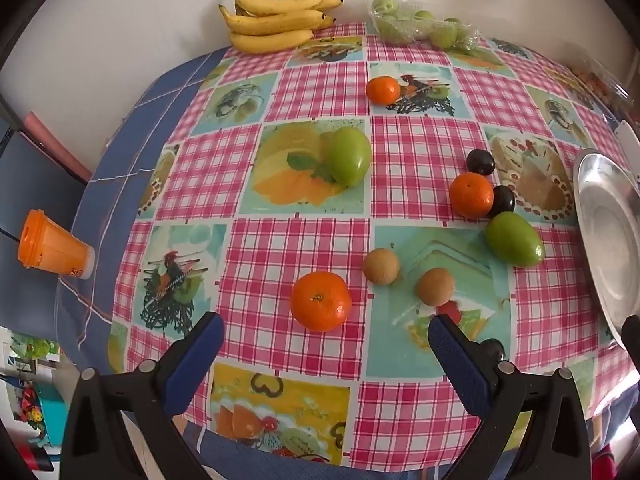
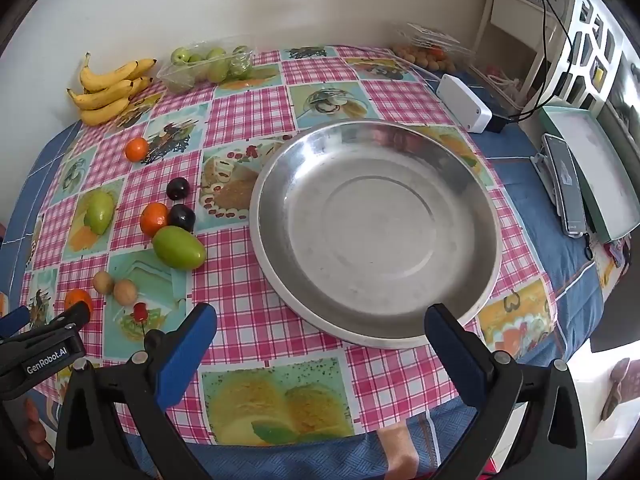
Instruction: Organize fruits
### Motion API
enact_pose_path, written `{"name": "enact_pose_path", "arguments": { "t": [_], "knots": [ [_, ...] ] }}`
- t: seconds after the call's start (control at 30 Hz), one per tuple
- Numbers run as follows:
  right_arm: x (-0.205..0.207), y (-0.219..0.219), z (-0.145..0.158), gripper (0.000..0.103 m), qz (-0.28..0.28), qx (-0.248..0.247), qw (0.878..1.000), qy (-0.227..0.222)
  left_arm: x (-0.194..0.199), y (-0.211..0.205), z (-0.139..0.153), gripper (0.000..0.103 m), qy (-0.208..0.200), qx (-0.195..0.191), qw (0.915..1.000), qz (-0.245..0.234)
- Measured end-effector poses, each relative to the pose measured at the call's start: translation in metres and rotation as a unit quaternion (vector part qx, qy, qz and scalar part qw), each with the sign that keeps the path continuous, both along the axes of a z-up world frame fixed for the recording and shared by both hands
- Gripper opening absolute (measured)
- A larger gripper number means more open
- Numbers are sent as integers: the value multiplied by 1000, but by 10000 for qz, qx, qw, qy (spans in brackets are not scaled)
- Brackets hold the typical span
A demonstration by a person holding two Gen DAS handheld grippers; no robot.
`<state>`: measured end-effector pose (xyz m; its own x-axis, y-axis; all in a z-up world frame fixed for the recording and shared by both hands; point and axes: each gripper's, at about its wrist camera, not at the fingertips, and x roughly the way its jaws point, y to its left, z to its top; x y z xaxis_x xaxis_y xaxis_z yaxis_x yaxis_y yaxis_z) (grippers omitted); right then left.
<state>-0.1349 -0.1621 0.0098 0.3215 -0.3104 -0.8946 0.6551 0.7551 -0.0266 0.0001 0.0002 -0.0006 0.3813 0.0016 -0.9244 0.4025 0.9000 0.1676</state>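
Note:
Loose fruit lies on the checked tablecloth: a near orange [image 1: 320,301], two brown round fruits [image 1: 381,266], a second orange [image 1: 471,195] touching dark plums [image 1: 503,200], a green mango-like fruit [image 1: 514,239], another green fruit [image 1: 348,156] and a far orange [image 1: 383,90]. My left gripper [image 1: 326,330] is open just before the near orange. An empty steel bowl [image 2: 472,184] sits ahead of my open right gripper [image 2: 320,318]. The left gripper also shows in the right wrist view [image 2: 48,316], at its left edge.
Bananas [image 1: 276,20] and a bag of green fruit [image 1: 424,26] lie at the far edge by the wall. An orange cup [image 1: 54,246] stands at the left. A white box [image 2: 464,102], a phone [image 2: 566,184] and a clear tray of small fruit [image 2: 430,54] are at the right.

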Motion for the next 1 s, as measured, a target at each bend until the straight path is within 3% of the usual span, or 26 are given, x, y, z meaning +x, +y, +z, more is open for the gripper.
{"name": "enact_pose_path", "arguments": {
  "t": [1.0],
  "knots": [
    [1,1,-1,103,50,48,10000,-16,3,1,-5,103,40,-5,10000,53]
  ]
}}
